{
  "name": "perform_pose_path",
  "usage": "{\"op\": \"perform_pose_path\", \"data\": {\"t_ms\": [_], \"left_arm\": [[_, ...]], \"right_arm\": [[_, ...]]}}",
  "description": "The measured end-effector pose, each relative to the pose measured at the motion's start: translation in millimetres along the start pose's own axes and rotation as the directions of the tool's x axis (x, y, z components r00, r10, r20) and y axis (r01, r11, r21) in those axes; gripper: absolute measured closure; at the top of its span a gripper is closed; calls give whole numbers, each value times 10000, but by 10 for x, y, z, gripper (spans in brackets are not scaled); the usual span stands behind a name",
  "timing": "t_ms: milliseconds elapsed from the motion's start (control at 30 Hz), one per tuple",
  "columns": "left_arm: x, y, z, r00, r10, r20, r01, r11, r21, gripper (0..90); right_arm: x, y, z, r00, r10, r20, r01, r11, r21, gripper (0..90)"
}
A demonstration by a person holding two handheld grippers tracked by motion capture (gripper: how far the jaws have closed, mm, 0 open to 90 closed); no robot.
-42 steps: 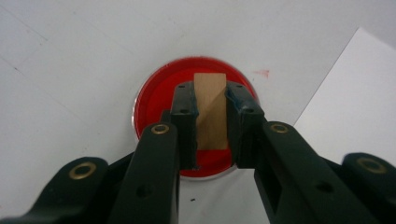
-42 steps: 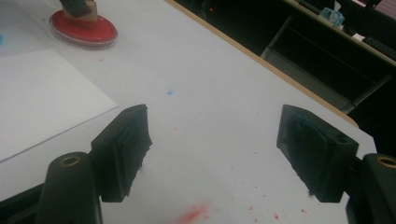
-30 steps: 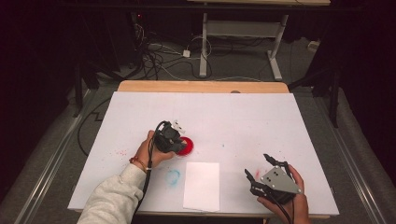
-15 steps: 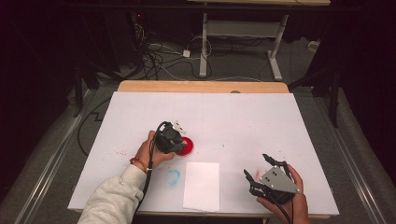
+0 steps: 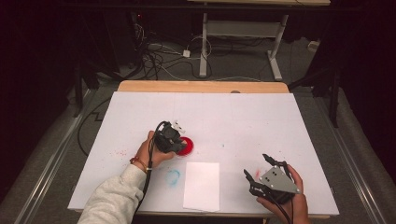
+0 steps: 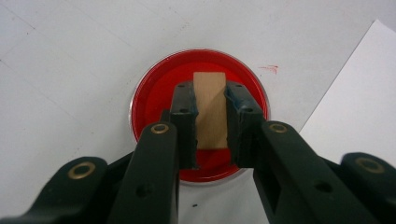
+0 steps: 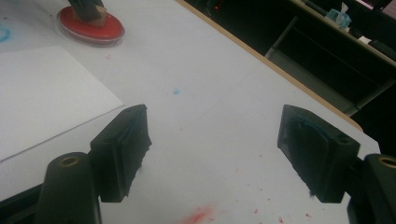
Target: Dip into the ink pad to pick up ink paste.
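1. Nothing has shifted since the earlier frames: both hands sit where they were, and the left gripper (image 6: 210,116) keeps its 2 jaws clamped on a small wooden block (image 6: 210,100).
2. Seen along the left gripper's jaws, the block stands upright between the pads, its lower end down in a round red dish (image 6: 154,93) of paint.
3. From above, the dish (image 5: 187,145) lies near the middle of the white table (image 5: 243,116), just beyond a blank sheet of paper (image 5: 202,185).
4. A blue smear (image 5: 173,177) marks the table just left of the sheet.
5. Well apart, at the near right edge, the right gripper (image 5: 261,173) rests in the person's hand with its jaws spread wide, nothing between them.
6. Below those jaws, red paint specks (image 7: 201,215) dot the table.
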State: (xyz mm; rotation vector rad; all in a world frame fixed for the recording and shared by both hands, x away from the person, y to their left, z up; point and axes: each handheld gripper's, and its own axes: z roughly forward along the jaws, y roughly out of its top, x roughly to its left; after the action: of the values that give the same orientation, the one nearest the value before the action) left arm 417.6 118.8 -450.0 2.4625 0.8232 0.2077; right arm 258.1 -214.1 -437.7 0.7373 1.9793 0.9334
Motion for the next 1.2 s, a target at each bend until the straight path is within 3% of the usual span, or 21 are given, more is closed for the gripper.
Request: {"op": "perform_pose_path", "data": {"t_ms": [633,833,1200], "left_arm": [[-20,-7,-41,9998,113,-160,-114,9999,-107,738],[-12,-9,-212,9995,102,-302,-118,9985,-536,738],[-101,24,-635,9989,246,-404,-303,9884,-1490,738]], "right_arm": [[-21,-6,-11,10000,-9,22,9,10000,26,256],[-31,-5,-17,10000,20,59,-20,10000,-7,255],[-23,7,-25,10000,-42,44,43,10000,-63,256]]}}
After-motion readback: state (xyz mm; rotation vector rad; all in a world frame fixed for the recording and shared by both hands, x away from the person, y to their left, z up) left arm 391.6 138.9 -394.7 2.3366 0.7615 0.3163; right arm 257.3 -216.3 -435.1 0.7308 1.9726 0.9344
